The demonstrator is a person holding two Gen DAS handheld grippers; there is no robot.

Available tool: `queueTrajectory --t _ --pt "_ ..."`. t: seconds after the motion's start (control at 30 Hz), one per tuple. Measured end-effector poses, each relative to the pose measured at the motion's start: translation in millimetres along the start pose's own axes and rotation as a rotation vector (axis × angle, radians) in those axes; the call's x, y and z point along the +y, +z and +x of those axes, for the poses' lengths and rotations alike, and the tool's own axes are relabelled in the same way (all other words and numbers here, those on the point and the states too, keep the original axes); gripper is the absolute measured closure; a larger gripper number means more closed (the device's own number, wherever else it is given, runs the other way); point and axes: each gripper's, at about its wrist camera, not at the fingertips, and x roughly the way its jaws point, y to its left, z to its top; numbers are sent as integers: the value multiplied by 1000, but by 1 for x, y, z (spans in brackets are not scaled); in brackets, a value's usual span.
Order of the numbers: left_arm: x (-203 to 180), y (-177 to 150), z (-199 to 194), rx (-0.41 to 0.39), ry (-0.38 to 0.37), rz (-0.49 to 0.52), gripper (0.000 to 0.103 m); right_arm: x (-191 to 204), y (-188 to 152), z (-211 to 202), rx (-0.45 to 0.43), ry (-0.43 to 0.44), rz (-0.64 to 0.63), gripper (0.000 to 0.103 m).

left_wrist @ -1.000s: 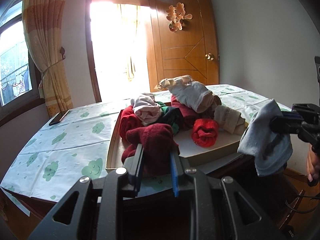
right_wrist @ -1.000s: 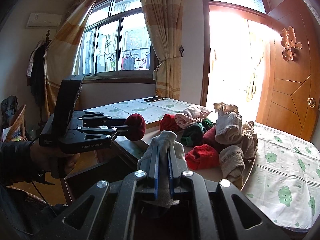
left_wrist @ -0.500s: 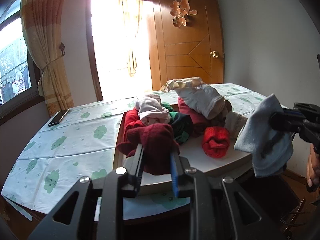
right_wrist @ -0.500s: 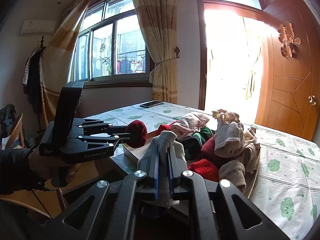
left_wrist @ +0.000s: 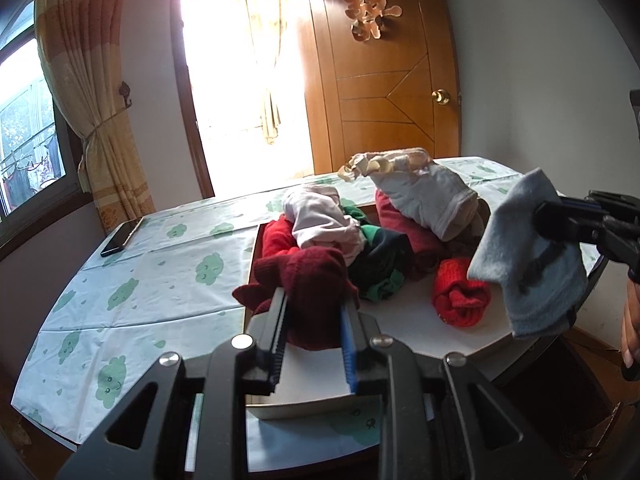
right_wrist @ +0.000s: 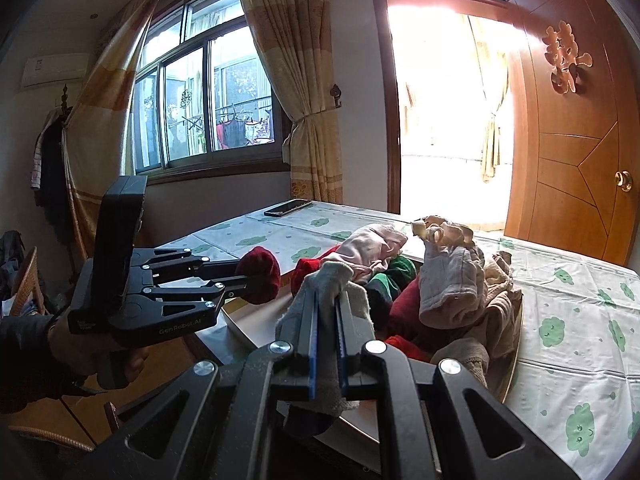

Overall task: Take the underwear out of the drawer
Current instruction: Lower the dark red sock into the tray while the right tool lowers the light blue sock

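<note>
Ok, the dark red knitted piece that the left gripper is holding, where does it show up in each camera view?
Left wrist view: the dark red knitted piece sits low at centre, clamped in the left gripper.
Right wrist view: it is left of centre, at the tip of the left gripper.
Shared landmark: the phone on the tablecloth.

a dark red garment (left_wrist: 316,280) is showing centre frame, a grey one (left_wrist: 528,264) at right, green clouds dotting the white worktop (left_wrist: 132,280).

Blown-out doorway (left_wrist: 244,80) glare, fisheye warp
</note>
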Motion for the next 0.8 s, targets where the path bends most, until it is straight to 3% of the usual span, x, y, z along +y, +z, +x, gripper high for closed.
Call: queueTrajectory --t 0.8 --pt "10 9 51 174 15 30 81 -3 16 82 174 -24 37 94"
